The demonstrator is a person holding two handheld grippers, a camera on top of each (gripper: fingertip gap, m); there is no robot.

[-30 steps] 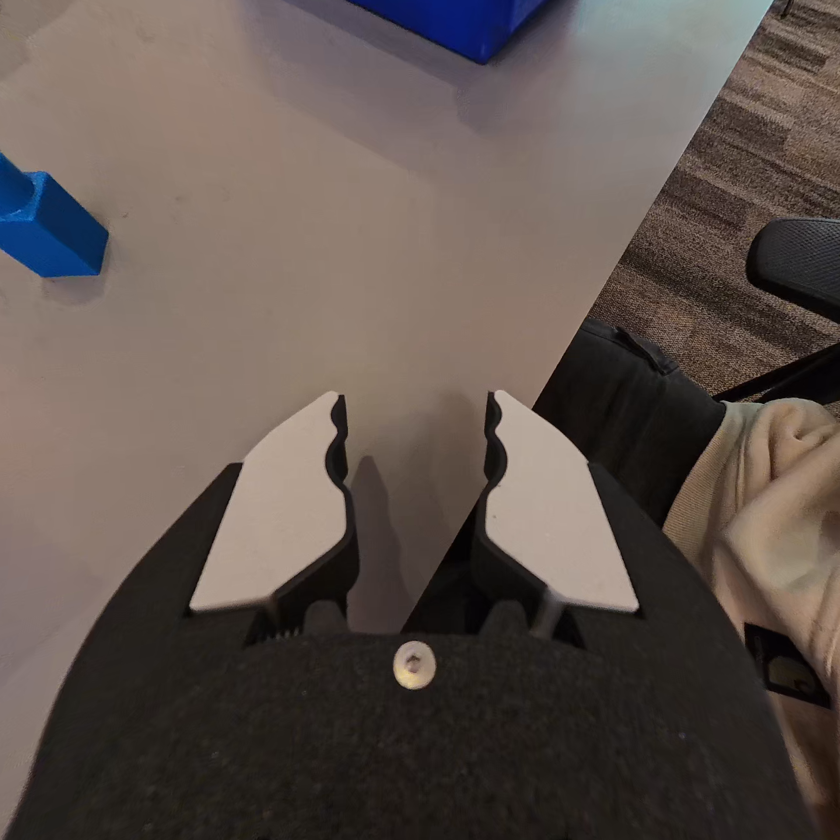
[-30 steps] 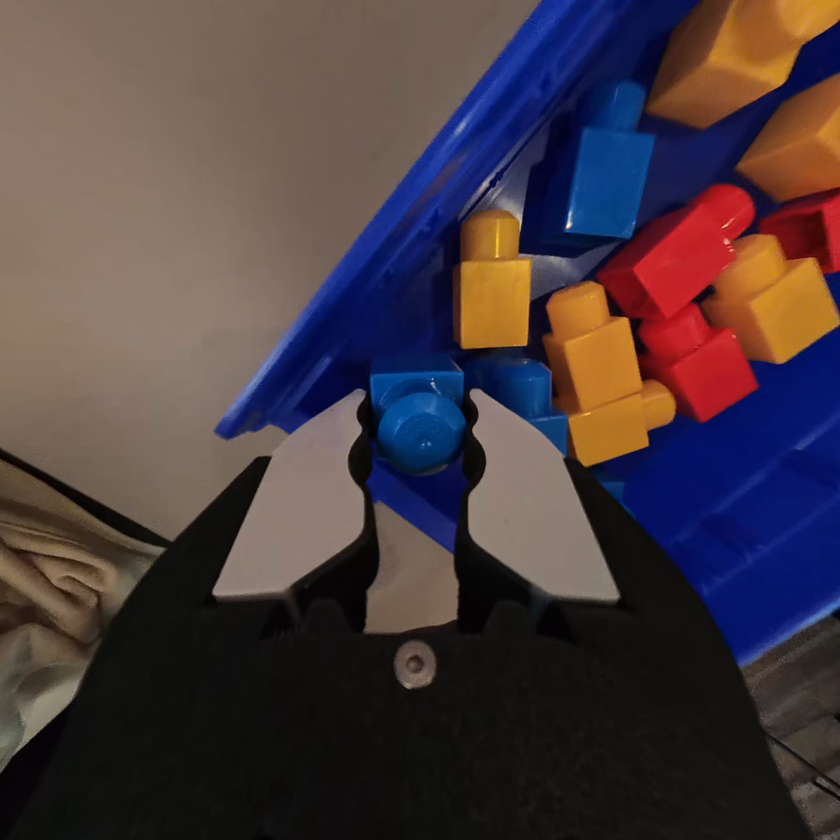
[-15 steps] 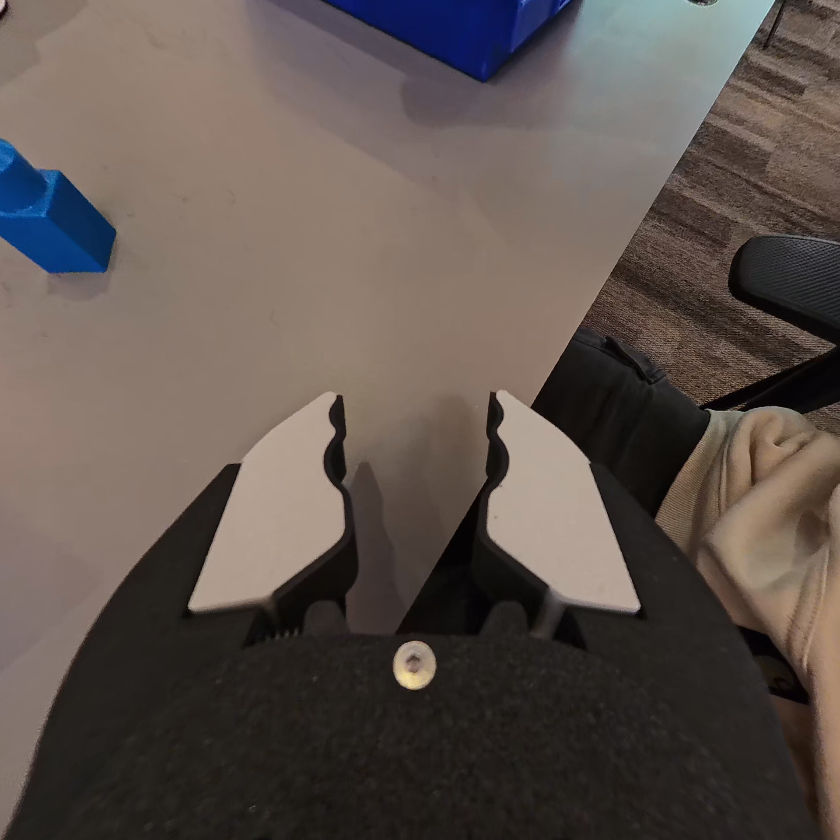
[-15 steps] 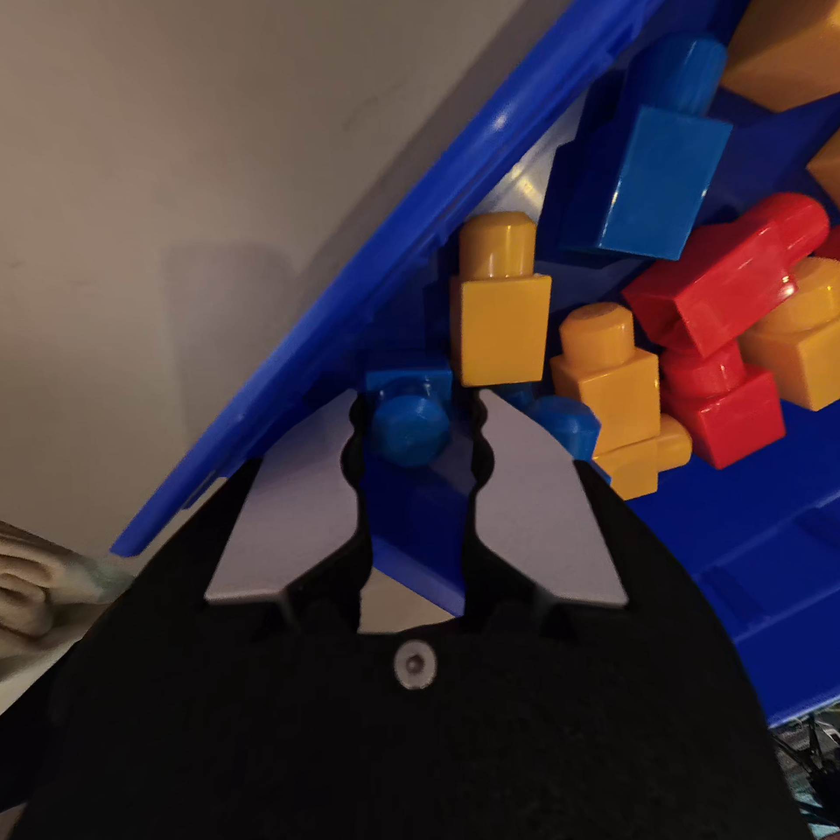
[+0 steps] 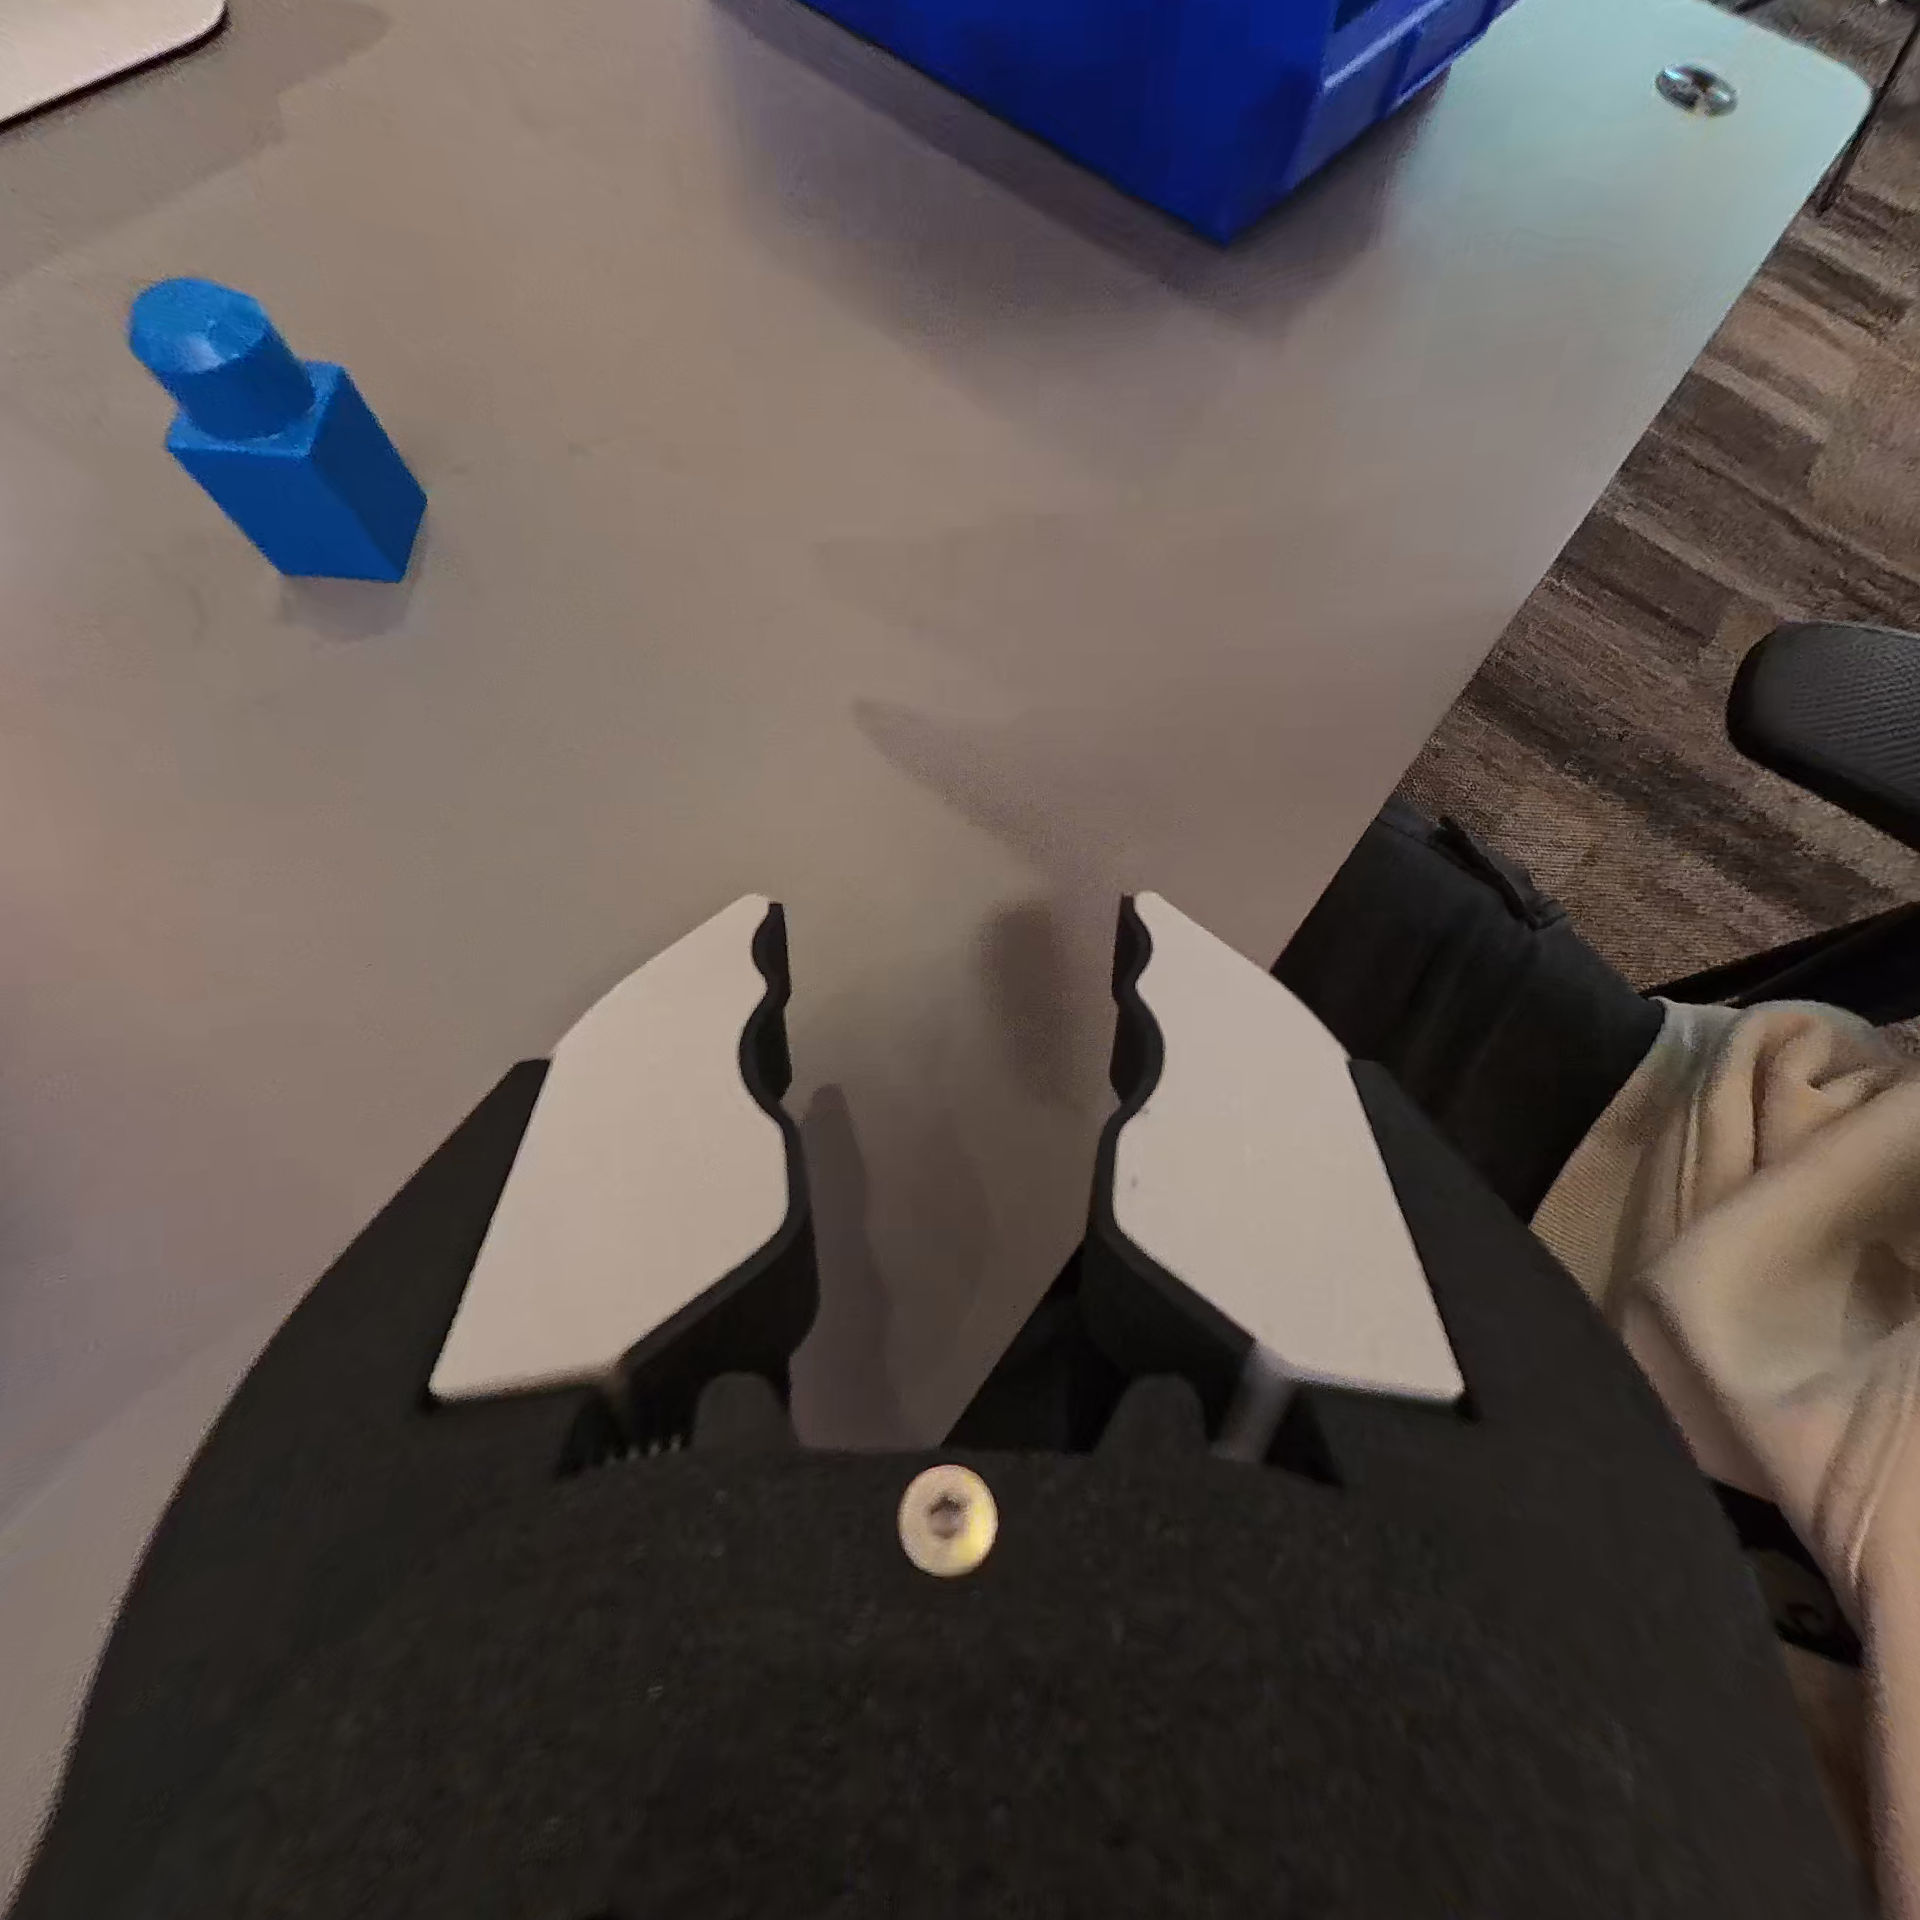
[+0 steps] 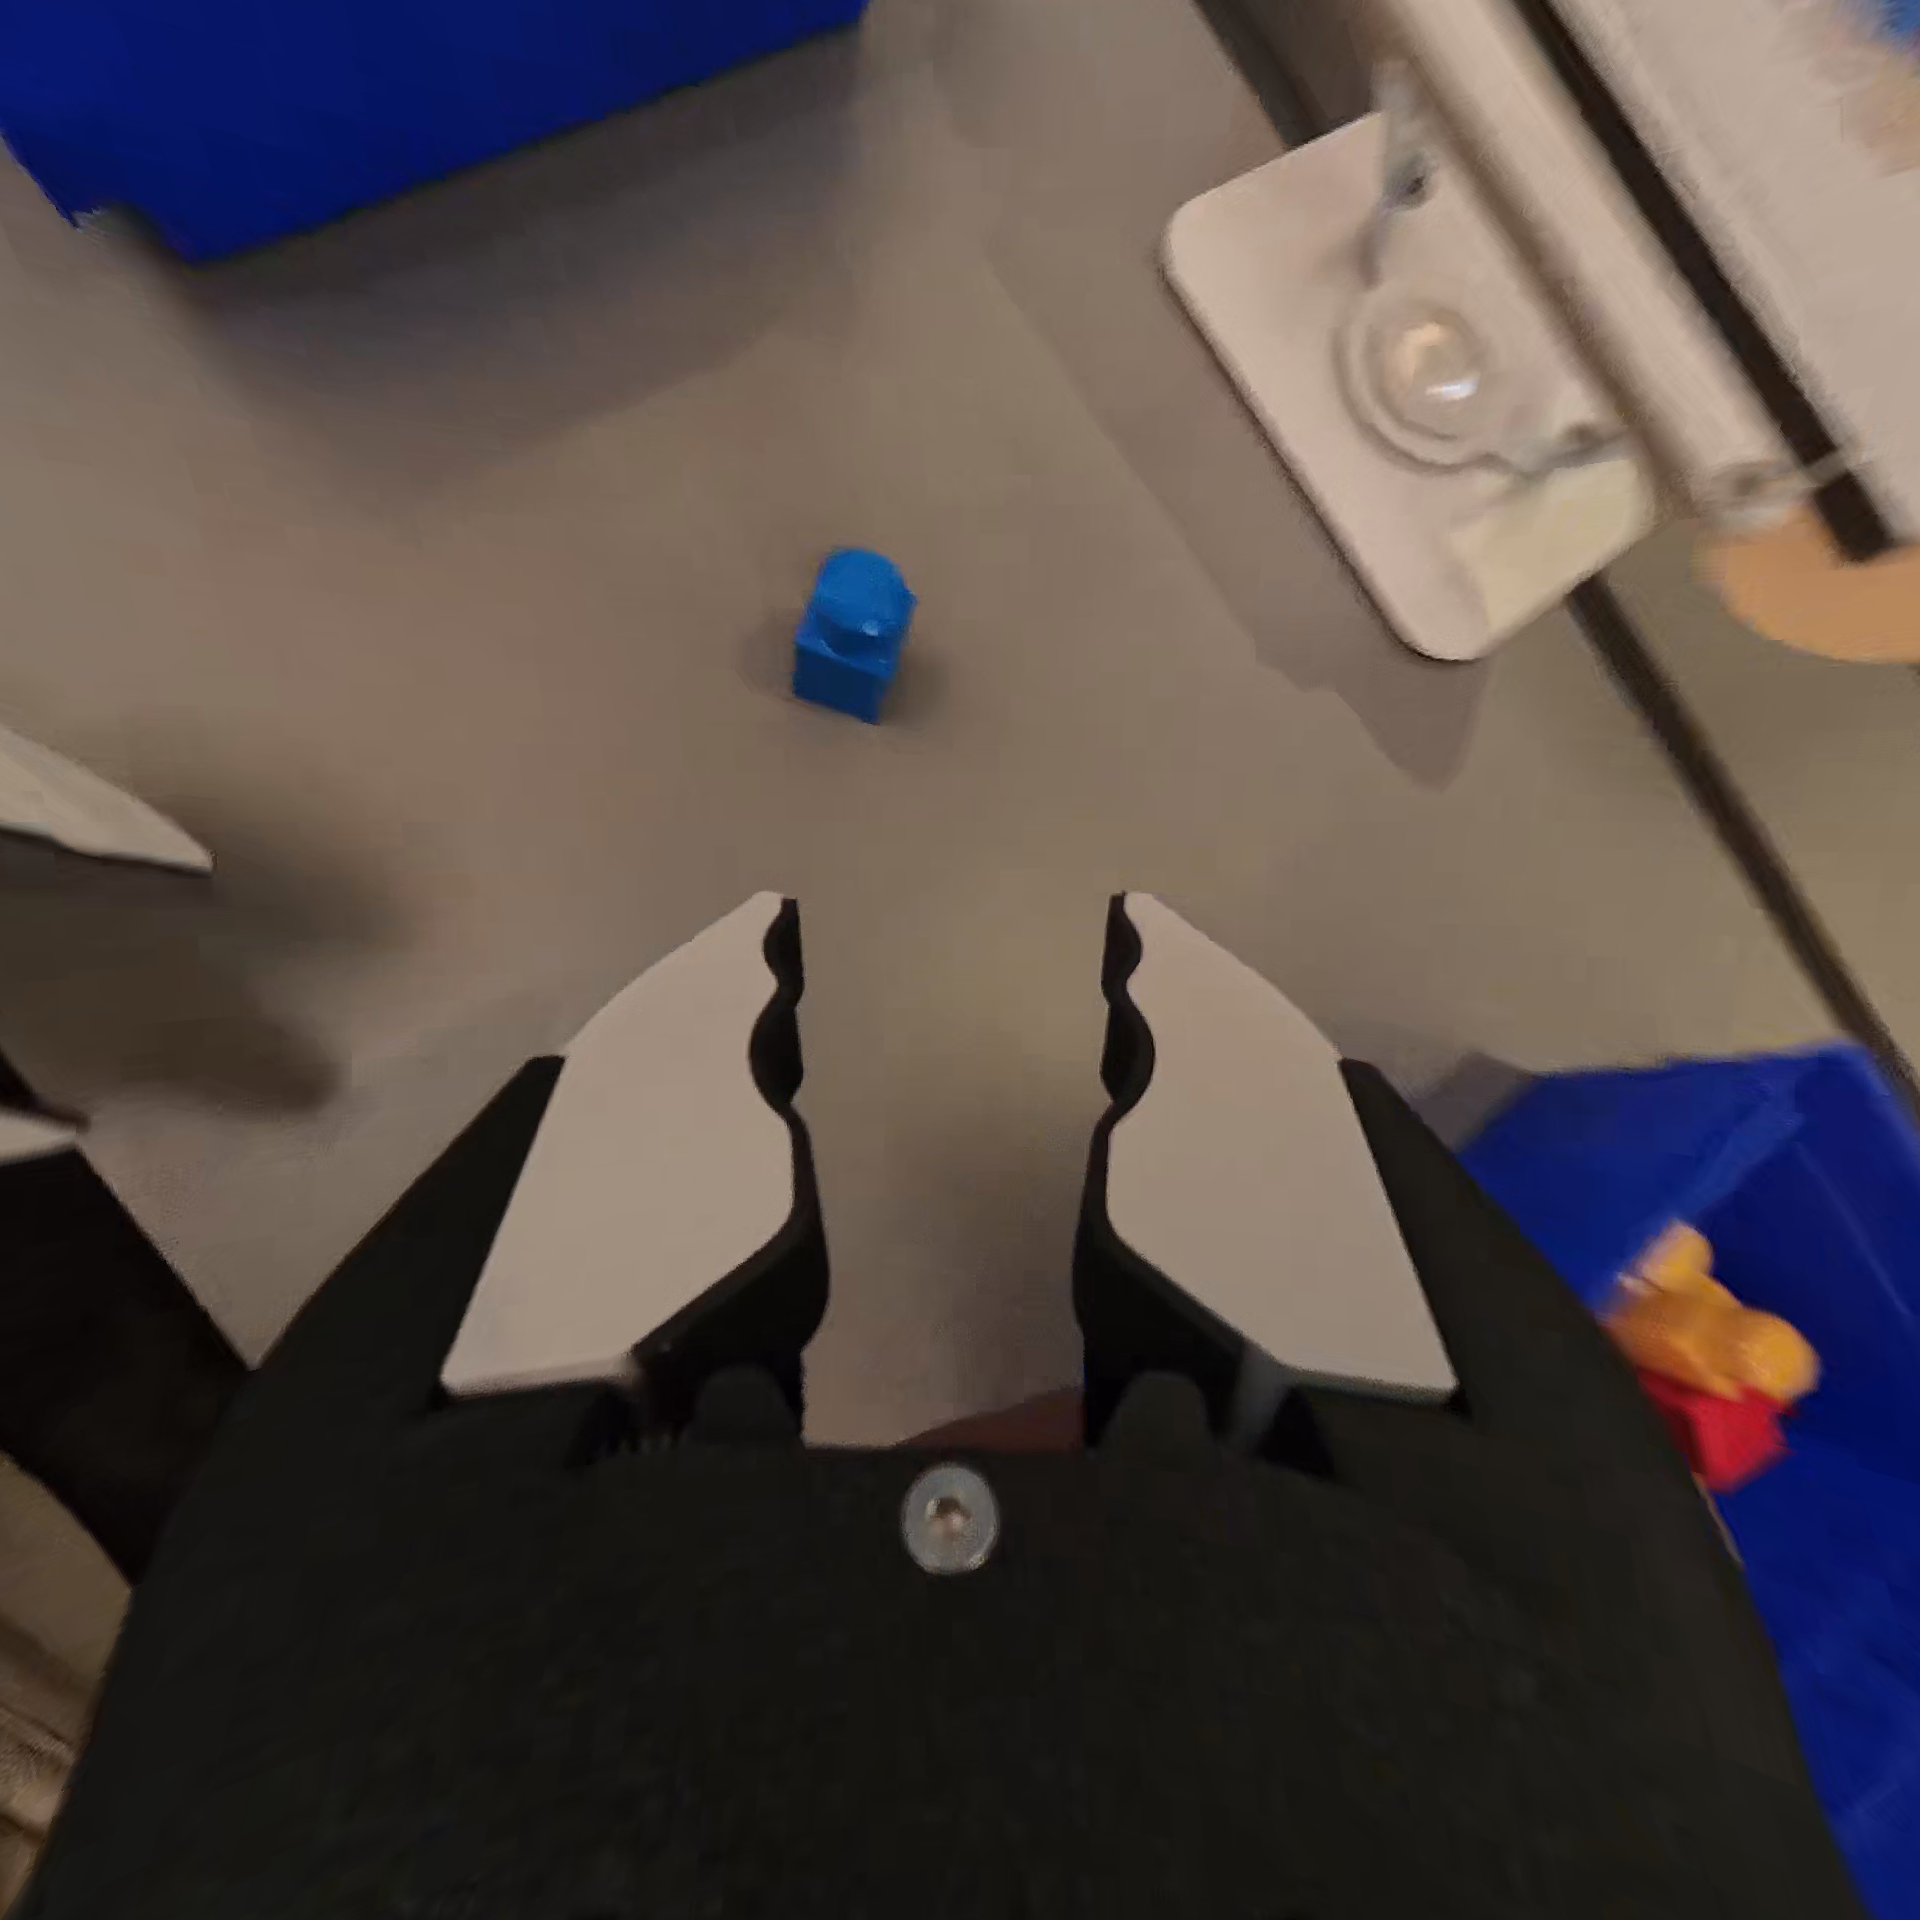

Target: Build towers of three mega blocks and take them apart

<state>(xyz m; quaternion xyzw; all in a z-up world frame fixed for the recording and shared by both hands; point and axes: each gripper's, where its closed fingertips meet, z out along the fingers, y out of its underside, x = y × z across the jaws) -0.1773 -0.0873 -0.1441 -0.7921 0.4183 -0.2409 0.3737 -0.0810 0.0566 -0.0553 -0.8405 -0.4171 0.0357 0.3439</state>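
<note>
In the left wrist view, a single blue plastic mega block (image 5: 281, 436) with a round stud on top stands upright and alone at the far left of the smooth grey table (image 5: 831, 520), well apart from everything else. Farther right, at the top of that view, the outer wall of a blue plastic bin (image 5: 1195, 94) sits on the table near its rounded corner; from this angle its inside is hidden, so what it holds cannot be told here. The left gripper (image 5: 951, 935), black-bodied with pale grey finger plates, hangs over the table's near edge with its fingers spread wide and only bare tabletop between them. To its right lie dark trousers, a cream sleeve (image 5: 1766, 1247), patterned carpet and part of a black chair. In the right wrist view, which is blurred, a blue container's wall (image 6: 364, 104) fills the upper left corner, its contents out of sight. The same blue block (image 6: 852, 639) stands upright in the middle of the table, ahead of the right gripper (image 6: 954, 930), whose fingers are likewise wide apart and grip nothing. Upper right sits a white flat stand base (image 6: 1382, 416). At the lower right edge, an open blue bin (image 6: 1714, 1164) holds a jumble of yellow blocks (image 6: 1704, 1340) and a red block (image 6: 1730, 1429), smeared by motion.
</note>
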